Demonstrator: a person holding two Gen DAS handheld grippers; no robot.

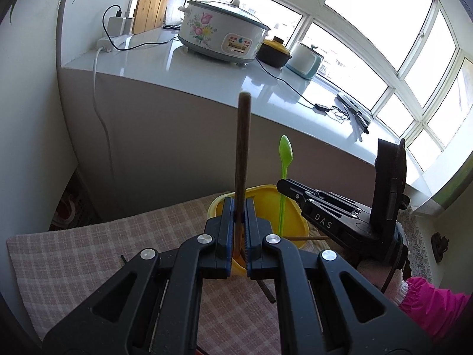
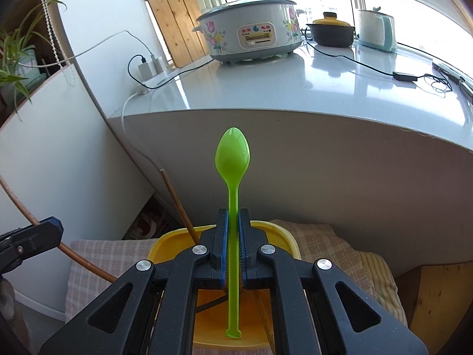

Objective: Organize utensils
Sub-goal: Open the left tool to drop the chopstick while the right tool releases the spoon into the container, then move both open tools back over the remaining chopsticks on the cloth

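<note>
My left gripper (image 1: pixel 239 207) is shut on a brown wooden chopstick (image 1: pixel 243 142) that stands upright above a yellow tub (image 1: pixel 266 204). My right gripper (image 2: pixel 233 222) is shut on a green plastic spoon (image 2: pixel 233 159), bowl up, its handle end down in the yellow tub (image 2: pixel 278 230). In the left wrist view the right gripper (image 1: pixel 280 184) holds the green spoon (image 1: pixel 285 153) just right of my chopstick. In the right wrist view the left gripper's tip (image 2: pixel 51 227) shows at the left edge. More brown chopsticks (image 2: pixel 177 204) lean in the tub.
The tub sits on a checked cloth (image 1: pixel 103 248). Behind it rises a grey counter (image 2: pixel 295 88) with a floral cooker (image 2: pixel 251 32), a dark pot (image 2: pixel 331 31), a kettle (image 2: pixel 377 29) and cables. A wooden box (image 2: pixel 437 293) is at right. A plant (image 2: pixel 14 59) stands at left.
</note>
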